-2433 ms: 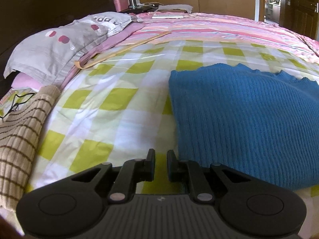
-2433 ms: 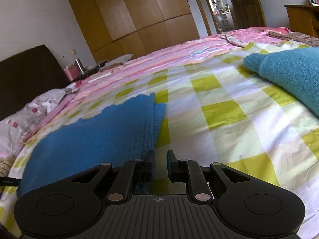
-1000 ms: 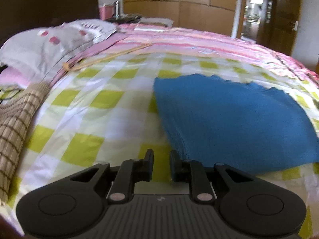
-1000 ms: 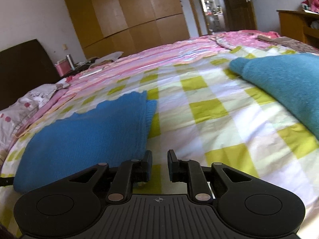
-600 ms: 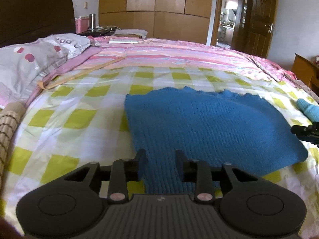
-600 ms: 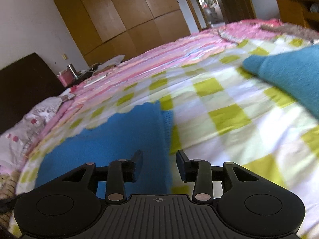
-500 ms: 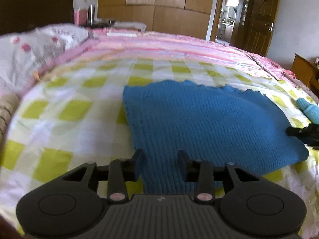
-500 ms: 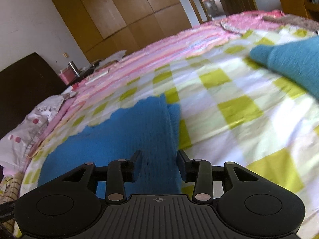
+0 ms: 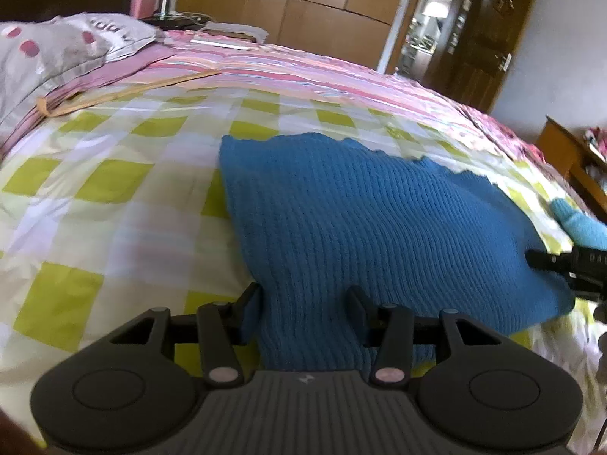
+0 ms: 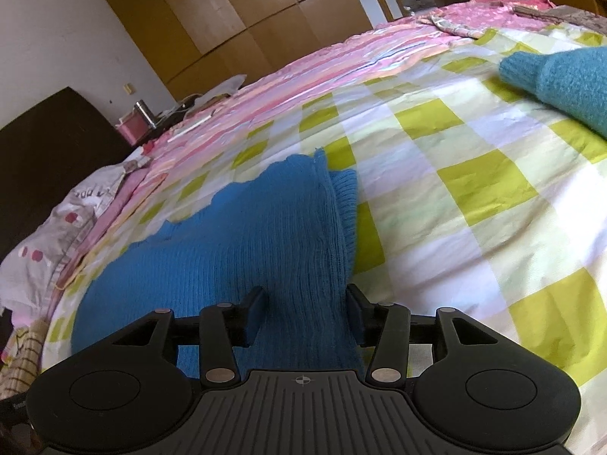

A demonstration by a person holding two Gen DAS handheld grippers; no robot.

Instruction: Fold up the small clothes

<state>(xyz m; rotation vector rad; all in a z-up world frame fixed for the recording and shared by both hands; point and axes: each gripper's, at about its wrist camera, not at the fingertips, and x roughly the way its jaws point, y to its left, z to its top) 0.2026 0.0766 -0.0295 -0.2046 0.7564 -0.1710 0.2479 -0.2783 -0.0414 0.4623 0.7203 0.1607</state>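
Both grippers have moved in over the blue knit sweater (image 9: 364, 220) since the earlier frames, when their fingers were nearly together and sat short of its near edge; now the fingers are spread wide. Left gripper (image 9: 305, 299): released, fingers straddling the sweater's near left corner, cloth running between them but not pinched. Right gripper (image 10: 305, 299): likewise released, fingers either side of the near right corner, where a ribbed cuff layer shows under the folded edge. Sweater lies flat and folded on the bed (image 9: 114, 197), wavy far hem pointing toward the pink striped blanket (image 9: 303, 72). In the left wrist view the right gripper's tip shows at the sweater's right edge. Open checked sheet lies to the sweater's left and beyond its right edge. A teal knit garment (image 10: 569, 79) lies well apart to the right; a grey spotted pillow (image 9: 49, 49) and a striped beige garment (image 10: 19, 345) sit at the left margin. Room behind: wooden wardrobe (image 10: 227, 11), dark headboard (image 10: 49, 140), open doorway (image 9: 428, 34).
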